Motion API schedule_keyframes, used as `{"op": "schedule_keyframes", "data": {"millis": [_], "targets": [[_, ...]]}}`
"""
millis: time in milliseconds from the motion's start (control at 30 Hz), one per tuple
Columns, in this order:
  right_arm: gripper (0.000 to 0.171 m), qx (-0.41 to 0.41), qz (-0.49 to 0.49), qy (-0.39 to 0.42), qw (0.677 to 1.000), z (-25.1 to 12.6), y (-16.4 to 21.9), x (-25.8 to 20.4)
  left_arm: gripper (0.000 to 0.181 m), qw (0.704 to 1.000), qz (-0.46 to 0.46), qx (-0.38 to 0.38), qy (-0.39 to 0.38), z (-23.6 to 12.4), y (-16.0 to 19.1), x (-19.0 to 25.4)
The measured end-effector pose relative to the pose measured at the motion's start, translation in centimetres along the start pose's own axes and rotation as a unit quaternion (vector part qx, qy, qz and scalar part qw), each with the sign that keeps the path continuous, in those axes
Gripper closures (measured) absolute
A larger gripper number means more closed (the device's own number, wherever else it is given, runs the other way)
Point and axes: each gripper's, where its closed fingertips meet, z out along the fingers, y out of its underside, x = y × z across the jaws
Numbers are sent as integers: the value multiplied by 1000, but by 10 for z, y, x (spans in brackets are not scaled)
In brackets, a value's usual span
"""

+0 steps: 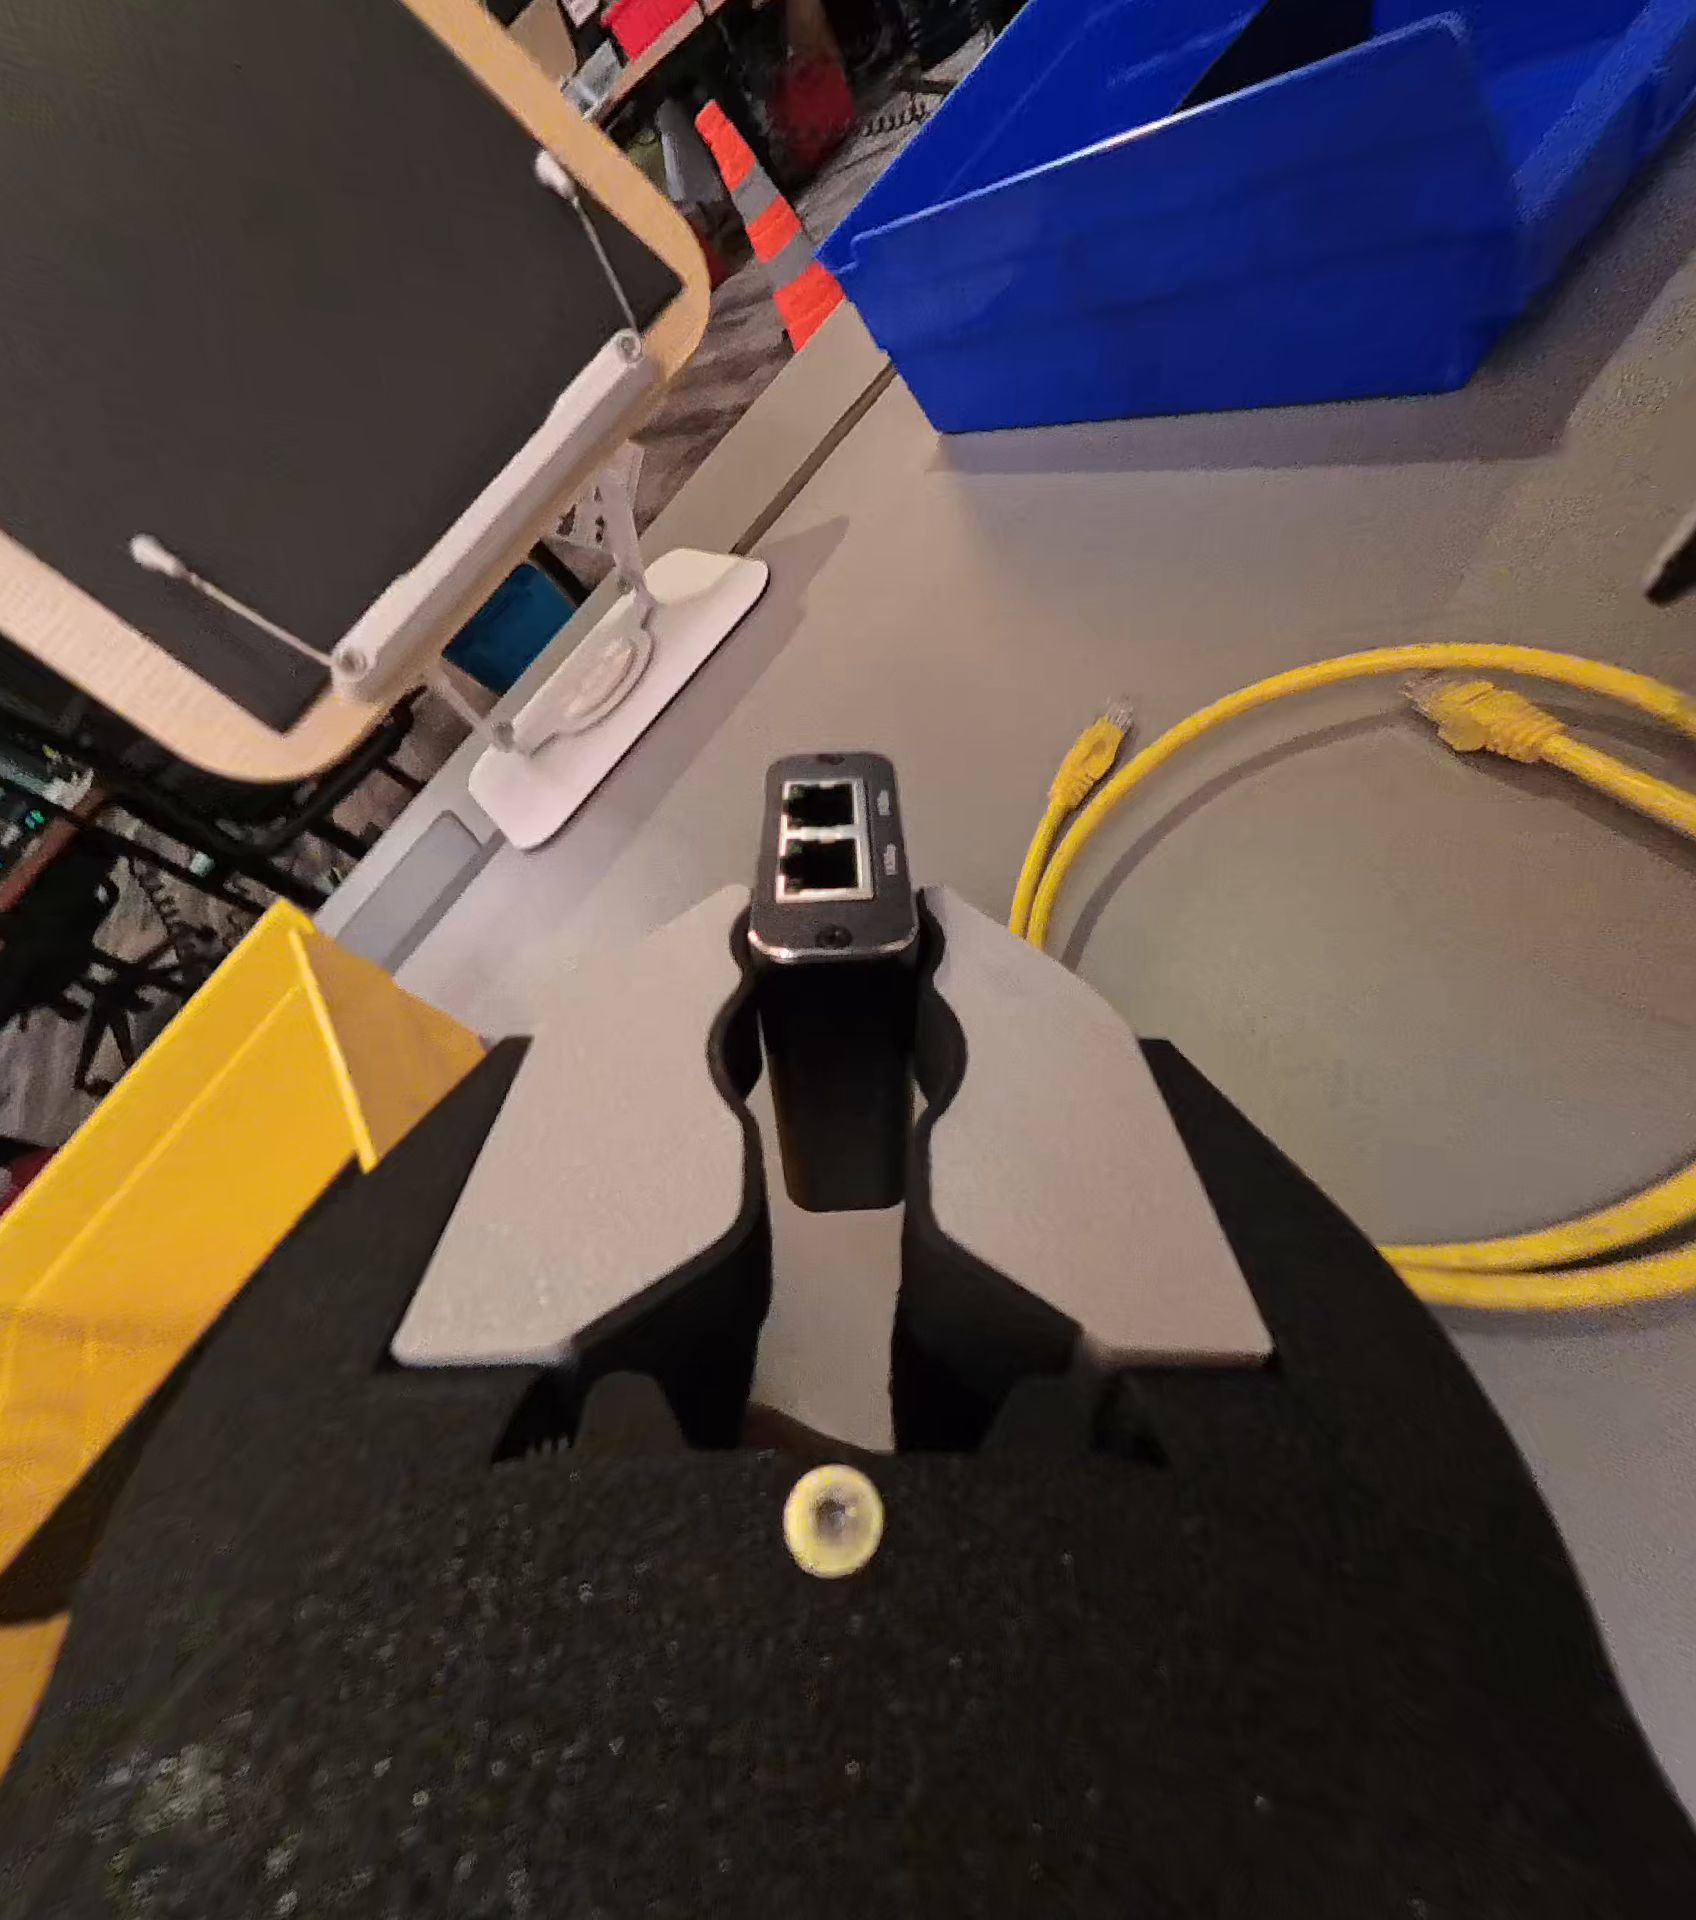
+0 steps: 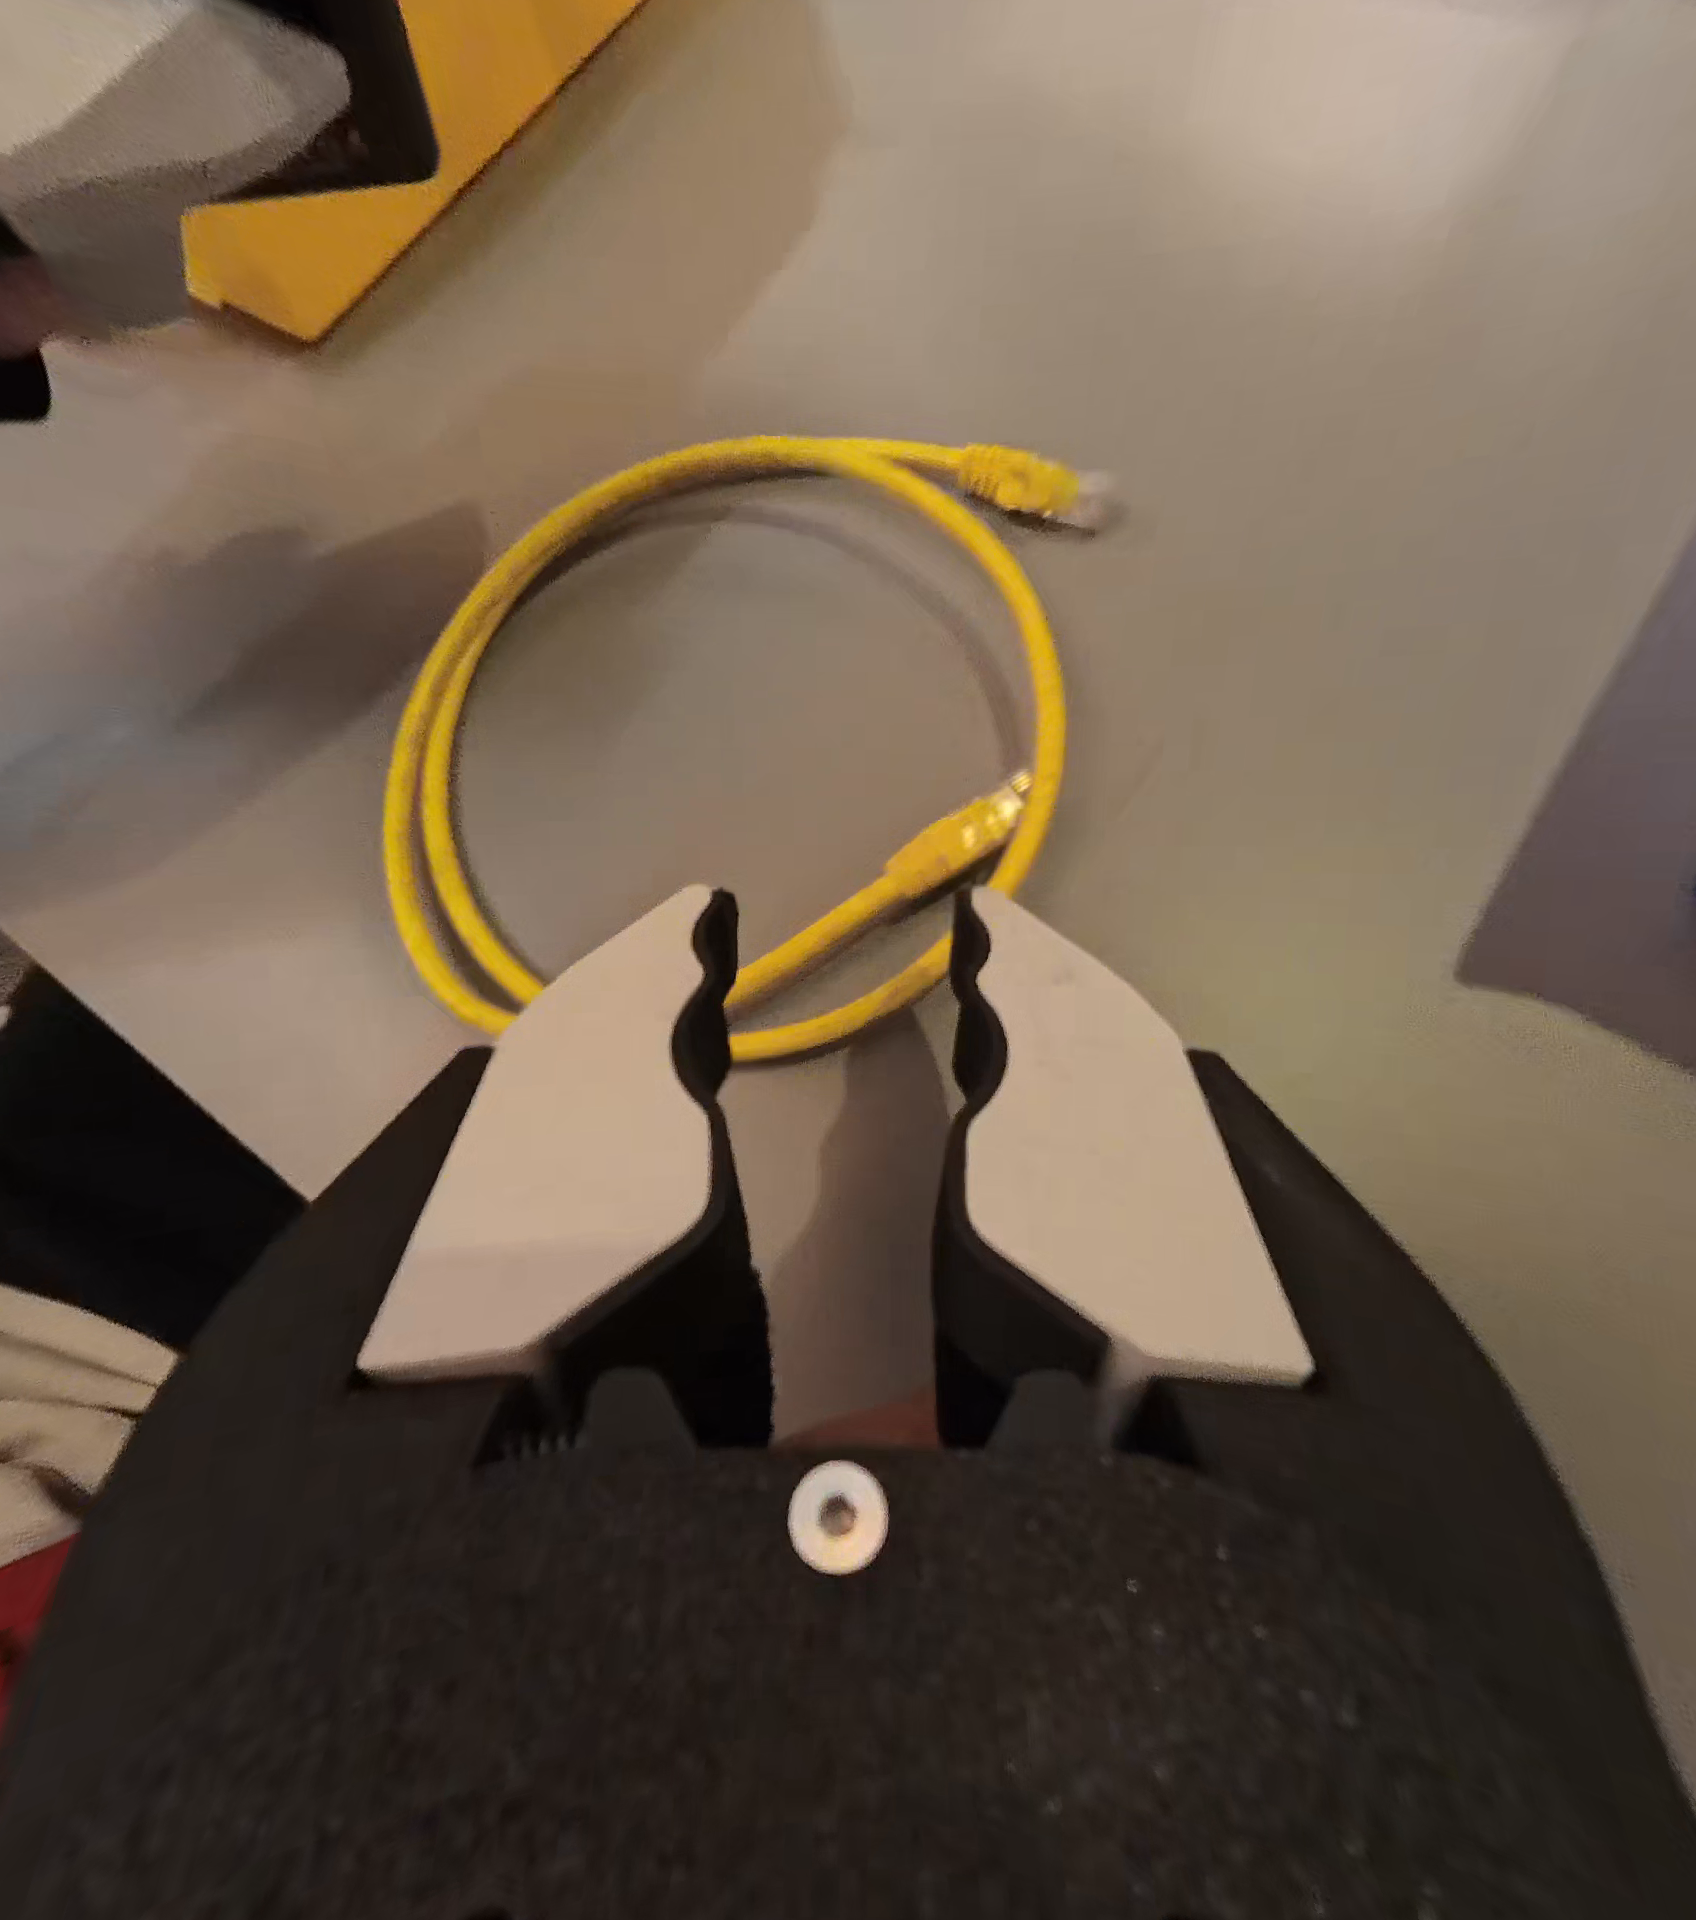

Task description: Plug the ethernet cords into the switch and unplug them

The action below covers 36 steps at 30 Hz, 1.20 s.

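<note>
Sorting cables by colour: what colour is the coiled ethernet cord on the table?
Yellow. The ethernet cord shows best in the right wrist view.

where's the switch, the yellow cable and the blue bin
switch [image 1: 828, 878]: left wrist view, on its port face, held in the left gripper [image 1: 833, 914].
yellow cable [image 2: 428, 727]: right wrist view, on the coil's left side.
blue bin [image 1: 1187, 301]: left wrist view, on its front wall.

Glossy black switch; matt grey table; smooth yellow cord.
</note>
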Motion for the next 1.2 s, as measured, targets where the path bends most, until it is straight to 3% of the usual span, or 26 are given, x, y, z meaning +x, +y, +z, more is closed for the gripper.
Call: {"op": "schedule_keyframes", "data": {"millis": [133, 300, 433, 500, 533, 633, 700, 800, 833, 867, 967, 1067, 1200], "targets": [[132, -8, -10, 59, 998, 5, 13, -13, 157, 999, -29, -15, 1, -13, 14, 8], [129, -30, 23, 118, 992, 13, 19, 15, 157, 999, 12, -38, -22, -20, 29, 8], [134, -49, 23, 74, 996, 25, 17, 14, 157, 999, -9, -35, -21, -25, 27, 5], [141, -62, -21, 52, 997, 29, 13, 16, 157, 999, -14, -36, -21, -26, 30, 3], [160, -80, -59, 55, 993, 31, 13, 22, 157, 999, -14, -38, -21, -27, 31, 3], [160, -149, -248, 8, 957, 33, 18, 33, 157, 999, -15, -40, -21, -28, 35, 0], [158, -169, -316, 52, 932, 29, 5, 62, 157, 999, -21, -40, -22, -30, 38, -2], [154, -131, -235, 89, 959, 22, -28, 84, 157, 998, -33, -44, -18, -31, 43, -4], [153, -123, -187, 64, 973, 21, -32, 78, 157, 998, -35, -46, -18, -31, 45, -4], [141, -119, -155, 34, 980, 19, -32, 67, 157, 998, -37, -48, -18, -32, 46, -5], [127, -92, -129, -9, 987, 17, -29, 27, 157, 998, -38, -53, -15, -32, 52, -4], [127, -70, -108, -77, 989, 24, -13, -28, 157, 998, -39, -58, -8, -30, 55, 0], [134, -76, -27, -89, 993, 43, 3, -49, 157, 998, -36, -57, 5, -28, 54, 6]]}}
